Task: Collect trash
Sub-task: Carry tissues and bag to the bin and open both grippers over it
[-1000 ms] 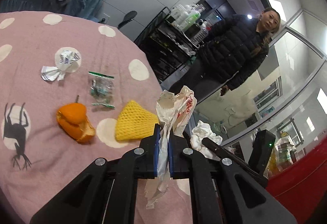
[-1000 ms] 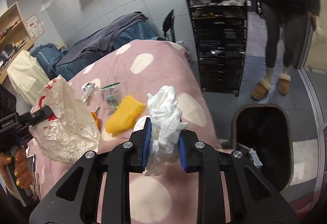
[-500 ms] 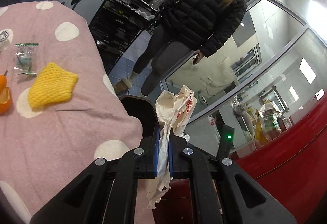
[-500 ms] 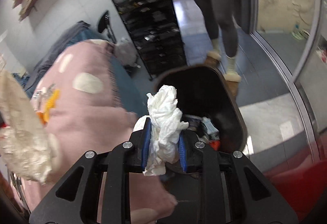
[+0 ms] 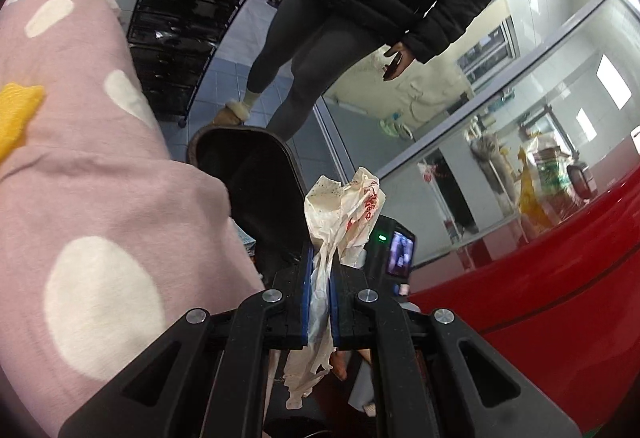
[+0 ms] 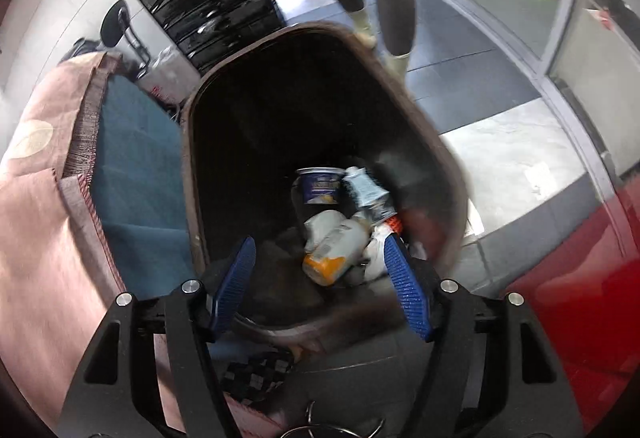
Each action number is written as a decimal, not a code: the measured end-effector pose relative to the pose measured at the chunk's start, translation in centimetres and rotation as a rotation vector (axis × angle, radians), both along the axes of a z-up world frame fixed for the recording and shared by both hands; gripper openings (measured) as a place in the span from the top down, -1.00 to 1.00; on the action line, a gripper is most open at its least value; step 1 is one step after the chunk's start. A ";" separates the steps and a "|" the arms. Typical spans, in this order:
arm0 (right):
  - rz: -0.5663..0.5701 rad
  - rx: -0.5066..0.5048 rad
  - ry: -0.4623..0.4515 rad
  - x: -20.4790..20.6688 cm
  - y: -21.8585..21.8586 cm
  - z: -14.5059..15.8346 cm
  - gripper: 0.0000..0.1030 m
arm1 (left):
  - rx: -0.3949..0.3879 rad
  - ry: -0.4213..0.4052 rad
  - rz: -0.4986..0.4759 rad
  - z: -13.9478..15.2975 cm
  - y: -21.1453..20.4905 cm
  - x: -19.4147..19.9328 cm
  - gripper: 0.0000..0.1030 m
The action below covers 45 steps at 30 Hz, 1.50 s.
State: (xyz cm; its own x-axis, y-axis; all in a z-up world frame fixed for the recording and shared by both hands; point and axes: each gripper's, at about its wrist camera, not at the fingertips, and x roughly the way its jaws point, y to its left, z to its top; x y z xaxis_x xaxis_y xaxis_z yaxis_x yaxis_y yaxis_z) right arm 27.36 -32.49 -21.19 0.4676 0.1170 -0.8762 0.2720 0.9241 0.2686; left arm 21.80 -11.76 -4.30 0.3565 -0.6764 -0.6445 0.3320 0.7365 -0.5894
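On the left a pink polka-dot blanket [image 5: 92,166] hangs beside the dark trash bin [image 5: 280,174], and the left gripper [image 5: 319,302] is clamped tight on a crumpled white plastic bag [image 5: 344,210] held just beside the bin's rim. To the right, the right gripper [image 6: 320,278] hangs over the bin's mouth, its jaws opening with nothing between them, above a yogurt cup [image 6: 319,185] and other trash at the bottom.

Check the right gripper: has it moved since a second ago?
Yes. The right gripper went from above the pink blanket to over the open trash bin. Its jaws are opening with nothing between them; the white tissue is gone.
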 end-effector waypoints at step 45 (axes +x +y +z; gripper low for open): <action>-0.164 -0.053 -0.024 -11.6 -6.2 1.7 -0.51 | 0.240 0.020 -0.134 -3.7 -9.6 1.2 -0.72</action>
State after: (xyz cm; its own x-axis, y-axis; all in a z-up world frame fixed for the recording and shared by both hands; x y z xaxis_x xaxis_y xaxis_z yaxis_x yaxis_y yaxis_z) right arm 15.73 -38.73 -19.49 0.4977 -0.0086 -0.8673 0.4140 0.8810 0.2289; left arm 23.05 -21.34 -8.00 0.2593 -0.5438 -0.7981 0.4259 0.8061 -0.4109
